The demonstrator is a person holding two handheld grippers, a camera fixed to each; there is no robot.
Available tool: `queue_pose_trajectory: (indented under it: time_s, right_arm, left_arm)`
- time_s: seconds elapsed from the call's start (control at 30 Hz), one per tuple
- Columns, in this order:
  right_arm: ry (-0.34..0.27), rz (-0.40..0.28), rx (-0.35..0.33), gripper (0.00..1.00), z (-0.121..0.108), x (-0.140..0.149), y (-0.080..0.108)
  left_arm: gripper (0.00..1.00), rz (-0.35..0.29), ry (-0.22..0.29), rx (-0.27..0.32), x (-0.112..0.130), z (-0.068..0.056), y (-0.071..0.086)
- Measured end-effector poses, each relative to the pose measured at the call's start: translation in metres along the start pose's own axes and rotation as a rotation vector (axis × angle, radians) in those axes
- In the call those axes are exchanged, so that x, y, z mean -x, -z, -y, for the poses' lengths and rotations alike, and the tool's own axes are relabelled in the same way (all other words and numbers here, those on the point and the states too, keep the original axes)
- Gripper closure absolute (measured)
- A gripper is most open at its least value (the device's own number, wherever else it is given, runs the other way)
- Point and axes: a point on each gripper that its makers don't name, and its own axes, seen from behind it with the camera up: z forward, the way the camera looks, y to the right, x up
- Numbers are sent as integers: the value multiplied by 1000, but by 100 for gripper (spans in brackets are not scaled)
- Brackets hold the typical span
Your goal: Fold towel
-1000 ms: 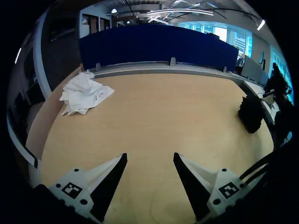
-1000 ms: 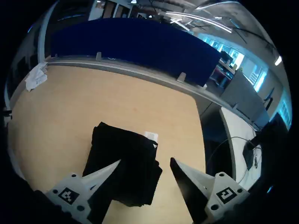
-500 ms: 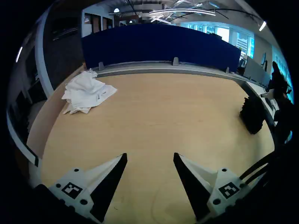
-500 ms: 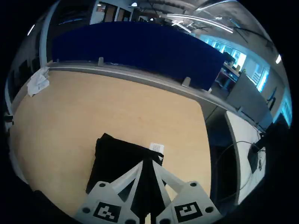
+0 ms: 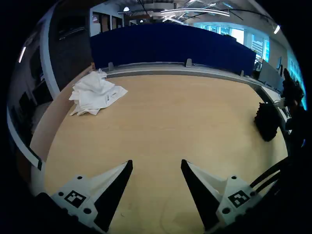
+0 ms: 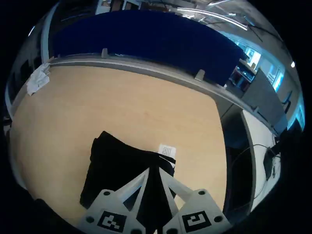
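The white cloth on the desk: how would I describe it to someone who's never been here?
Start at the long light wooden desk backed by a dark blue partition. At its far left corner, near the partition, lies a crumpled white cloth towel. It is pale and rumpled, unlike the folded black towel at the desk's right end.

Your right gripper (image 6: 154, 169), fingers together, covers the near part of the black towel (image 6: 113, 163), so you cannot tell whether cloth sits between the tips. The towel's white label (image 6: 167, 149) is too small to read. In the left gripper view, the black towel's folds are too small and dark to make out.
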Motion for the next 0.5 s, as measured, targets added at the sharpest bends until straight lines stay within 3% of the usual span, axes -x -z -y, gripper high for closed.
queue_pose_trajectory:
  time_s: [0.27, 0.5]
  right_arm:
    - [-6, 38, -8, 97, 1, 15, -14]
    - [-16, 24, -11, 97, 2, 12, -15]
  left_arm:
    - [8, 1, 14, -16, 1, 4, 1]
    - [8, 2, 8, -21, 1, 5, 3]
